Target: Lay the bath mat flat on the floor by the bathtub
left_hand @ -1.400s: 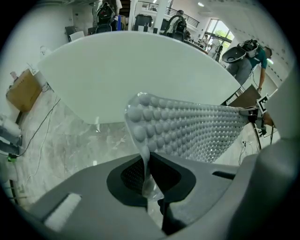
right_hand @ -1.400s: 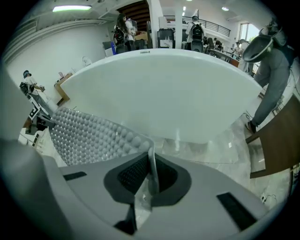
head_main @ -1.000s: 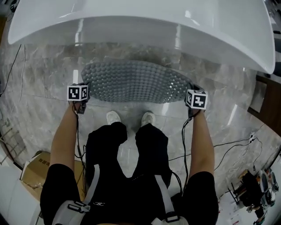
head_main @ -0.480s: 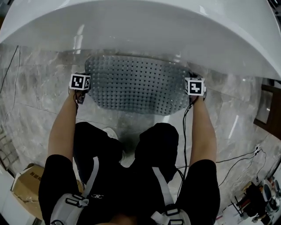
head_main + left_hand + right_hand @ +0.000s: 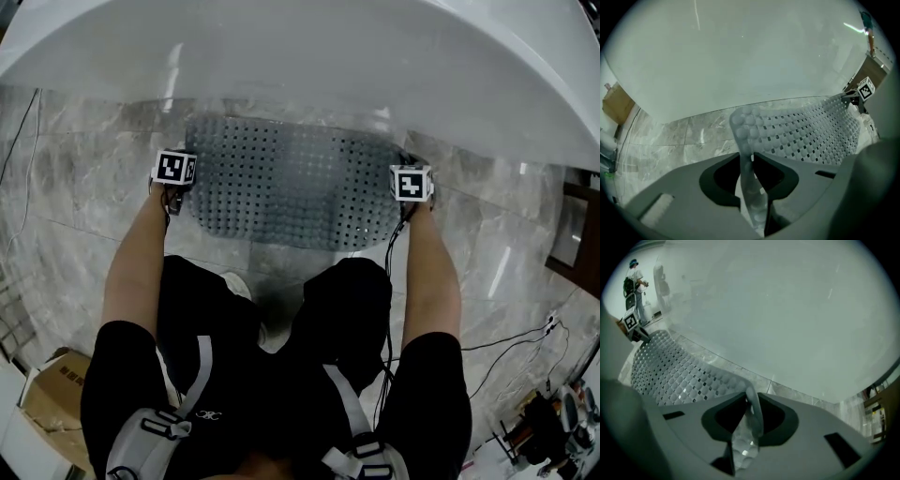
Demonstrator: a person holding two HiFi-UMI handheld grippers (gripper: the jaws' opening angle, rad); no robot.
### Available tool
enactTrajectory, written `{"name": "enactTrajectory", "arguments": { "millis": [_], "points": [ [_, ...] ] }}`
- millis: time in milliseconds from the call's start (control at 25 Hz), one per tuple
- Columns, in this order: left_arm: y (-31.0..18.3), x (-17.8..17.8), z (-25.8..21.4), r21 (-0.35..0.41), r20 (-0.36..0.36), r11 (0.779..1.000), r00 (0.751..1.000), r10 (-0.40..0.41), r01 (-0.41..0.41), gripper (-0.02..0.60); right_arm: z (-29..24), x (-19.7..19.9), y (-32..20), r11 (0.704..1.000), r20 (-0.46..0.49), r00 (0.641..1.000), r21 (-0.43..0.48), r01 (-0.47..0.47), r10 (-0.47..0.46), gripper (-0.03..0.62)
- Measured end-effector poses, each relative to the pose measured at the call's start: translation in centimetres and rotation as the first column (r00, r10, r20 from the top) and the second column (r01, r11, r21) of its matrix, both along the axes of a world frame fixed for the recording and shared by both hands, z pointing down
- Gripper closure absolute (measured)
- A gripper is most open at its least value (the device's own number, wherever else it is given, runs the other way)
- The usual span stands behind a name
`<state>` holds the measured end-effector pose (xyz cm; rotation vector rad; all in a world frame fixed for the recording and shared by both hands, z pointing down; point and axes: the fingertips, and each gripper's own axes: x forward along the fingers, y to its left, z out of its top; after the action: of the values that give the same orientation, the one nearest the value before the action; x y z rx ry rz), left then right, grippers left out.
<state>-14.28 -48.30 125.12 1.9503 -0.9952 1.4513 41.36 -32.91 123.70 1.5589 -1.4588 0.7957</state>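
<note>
Grey perforated rubber bath mat (image 5: 291,183) lies spread on the marbled tile floor (image 5: 84,187) beside the white bathtub (image 5: 328,56). The right gripper (image 5: 751,404) pinches its right edge, keeping it stretched, while the left gripper (image 5: 751,157) has just been opening its jaws, the left edge loose between them

The bath mat (image 5: 291,183) now lies lower, flatter.
</note>
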Motion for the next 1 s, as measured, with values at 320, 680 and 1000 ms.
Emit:
{"name": "enactTrajectory", "arguments": {
  "millis": [320,680,1000],
  "points": [
    [-2.9,-2.1,-2.8,0.194,-0.039,0.978,0.997,-0.065,0.071,0.419,-3.2,2.2,1.1,0.968,0.143,0.977,0.173,-0.183,0.159,0.298],
    [-5.2,-1.6,-17.6,0.405,-0.256,0.904,0.966,-0.032,0.138,0.578,-16.2,-0.4,1.9,0.894,0.115,0.982,0.408,-0.183,0.149,0.588],
    [0.6,3.2,-40.8,0.501,-0.414,0.840,0.910,0.025,0.205,0.578,-41.8,-7.3,1.5,0.765,0.132,0.986,0.624,-0.161,0.100,0.589]
  ]
}}
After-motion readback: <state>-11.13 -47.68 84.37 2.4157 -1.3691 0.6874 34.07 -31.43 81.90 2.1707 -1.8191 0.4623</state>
